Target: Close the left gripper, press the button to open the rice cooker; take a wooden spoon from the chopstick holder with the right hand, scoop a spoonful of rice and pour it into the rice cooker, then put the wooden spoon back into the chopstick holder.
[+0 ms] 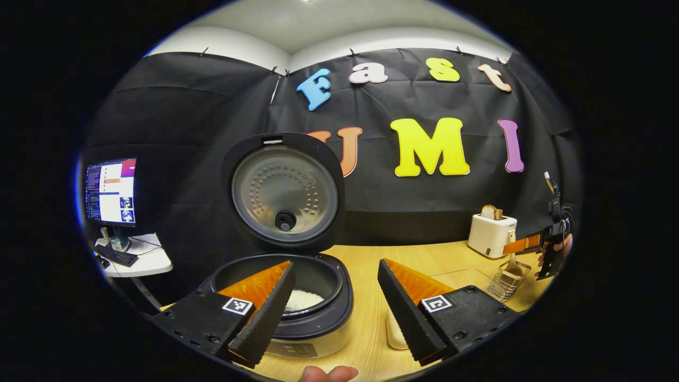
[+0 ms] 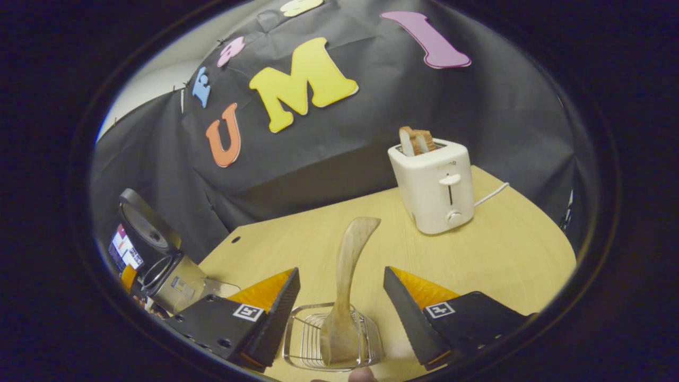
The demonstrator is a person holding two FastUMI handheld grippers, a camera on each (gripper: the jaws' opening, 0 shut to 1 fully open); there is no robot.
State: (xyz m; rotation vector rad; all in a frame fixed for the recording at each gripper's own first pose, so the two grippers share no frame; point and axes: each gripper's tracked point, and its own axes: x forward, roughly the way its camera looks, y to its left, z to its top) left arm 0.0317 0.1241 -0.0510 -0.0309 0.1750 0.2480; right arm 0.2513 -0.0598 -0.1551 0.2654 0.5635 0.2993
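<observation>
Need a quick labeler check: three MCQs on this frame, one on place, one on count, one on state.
1. Where does the wooden spoon stand?
A. in the wire chopstick holder
B. in the rice cooker
C. flat on the table

2. How many bread slices stick up from the toaster?
A. none
B. two
C. four

3. What is the state of the rice cooker?
A. lid shut
B. lid up, pot empty
C. lid up, rice in the pot

Key: 1 A, the spoon's bowl sits inside the wire basket, between the open right gripper's fingers; 2 B, two slices show in the right gripper view; 3 C, the left gripper view shows the raised lid and white rice.
</observation>
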